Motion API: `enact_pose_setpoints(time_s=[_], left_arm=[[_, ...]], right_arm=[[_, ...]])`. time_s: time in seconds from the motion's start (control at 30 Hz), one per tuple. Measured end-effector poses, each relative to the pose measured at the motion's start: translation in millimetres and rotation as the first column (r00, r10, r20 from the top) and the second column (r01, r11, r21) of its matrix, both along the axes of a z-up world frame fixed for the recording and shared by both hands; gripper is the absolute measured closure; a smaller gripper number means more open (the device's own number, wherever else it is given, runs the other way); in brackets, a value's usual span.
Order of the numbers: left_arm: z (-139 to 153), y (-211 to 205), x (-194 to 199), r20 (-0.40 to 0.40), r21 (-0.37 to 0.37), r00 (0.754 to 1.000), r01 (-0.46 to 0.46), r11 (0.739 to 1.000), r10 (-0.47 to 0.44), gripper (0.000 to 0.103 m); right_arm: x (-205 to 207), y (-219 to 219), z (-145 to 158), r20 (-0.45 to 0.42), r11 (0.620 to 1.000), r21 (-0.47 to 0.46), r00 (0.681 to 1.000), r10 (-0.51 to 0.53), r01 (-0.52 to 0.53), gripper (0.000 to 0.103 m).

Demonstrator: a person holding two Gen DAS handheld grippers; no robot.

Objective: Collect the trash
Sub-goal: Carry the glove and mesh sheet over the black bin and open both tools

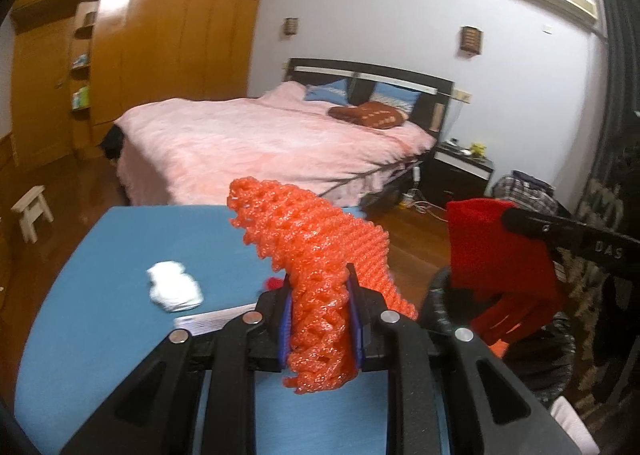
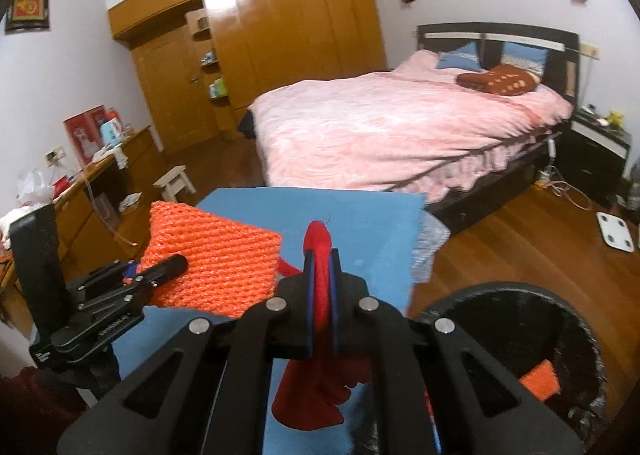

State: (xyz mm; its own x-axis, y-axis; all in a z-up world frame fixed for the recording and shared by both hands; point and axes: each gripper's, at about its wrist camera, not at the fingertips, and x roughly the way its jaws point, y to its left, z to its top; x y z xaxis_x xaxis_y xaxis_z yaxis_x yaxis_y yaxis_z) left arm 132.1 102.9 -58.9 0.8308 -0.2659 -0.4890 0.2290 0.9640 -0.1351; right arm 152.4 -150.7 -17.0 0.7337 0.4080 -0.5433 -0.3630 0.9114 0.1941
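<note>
Both units, left gripper (image 1: 320,315) and right gripper (image 2: 320,295), are built from matte black plastic linkage arms w/ triangular cut-outs, fitted w/ round silver pivot pins and blue-lined fingers; white lettering is noted on the arms, only partly legible.

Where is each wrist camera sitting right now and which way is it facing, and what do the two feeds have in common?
Left wrist: on the left gripper, looking along its fingers across the blue table toward the bed; it is shut on the orange foam net, with the right gripper and red piece at right.

Right wrist: on the right gripper, facing the bed over the table, shut on the red piece; bin lower right, left gripper at left.

Shared: bed, wardrobe, table, net, red piece, bin.
</note>
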Motion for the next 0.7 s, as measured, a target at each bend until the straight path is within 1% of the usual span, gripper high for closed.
enact_pose_setpoints(time_s=[0.2,0.3,0.37,0.5,0.53,0.6,0.63,0.67,0.7], left_arm=[[4.7,-56.4,10.6,0.003,-0.007,0.994,0.113,0.994,-0.113,0.081],[3.9,-88.1,15.3,-0.001,-0.013,0.985,0.175,0.984,-0.175,0.081],[1.2,-109.0,19.4,-0.006,-0.011,0.977,0.212,0.977,-0.212,0.081],[-8.5,-151.4,27.1,-0.027,0.001,0.961,0.275,0.962,-0.274,0.081],[-11.3,-160.7,29.2,-0.033,0.002,0.957,0.289,0.957,-0.289,0.078],[-18.4,-176.0,34.1,-0.057,-0.007,0.948,0.314,0.949,-0.314,0.071],[-20.6,-180.0,35.1,-0.064,-0.012,0.946,0.317,0.948,-0.317,0.064],[-24.1,-183.2,37.1,-0.075,-0.019,0.945,0.319,0.948,-0.319,0.056],[-25.7,-183.0,38.8,-0.082,-0.025,0.943,0.320,0.947,-0.321,0.055]], right_arm=[[-10.9,-55.9,-2.0,0.004,0.993,-0.013,0.993,-0.114,0.114,0.097],[-17.0,-87.7,-5.5,0.001,0.983,-0.019,0.983,-0.181,0.181,0.097],[-19.4,-101.5,-8.7,-0.003,0.977,-0.024,0.977,-0.213,0.212,0.097],[-22.8,-133.8,-22.6,-0.025,0.959,-0.038,0.960,-0.280,0.279,0.097],[-23.4,-137.8,-26.0,-0.031,0.956,-0.039,0.956,-0.292,0.290,0.094],[-24.3,-148.4,-33.5,-0.042,0.947,-0.042,0.946,-0.322,0.320,0.094],[-25.1,-153.6,-38.0,-0.048,0.940,-0.048,0.940,-0.339,0.336,0.090],[-27.2,-157.5,-42.4,-0.050,0.933,-0.058,0.932,-0.358,0.355,0.078],[-28.6,-161.1,-45.4,-0.050,0.924,-0.068,0.924,-0.379,0.376,0.068]])
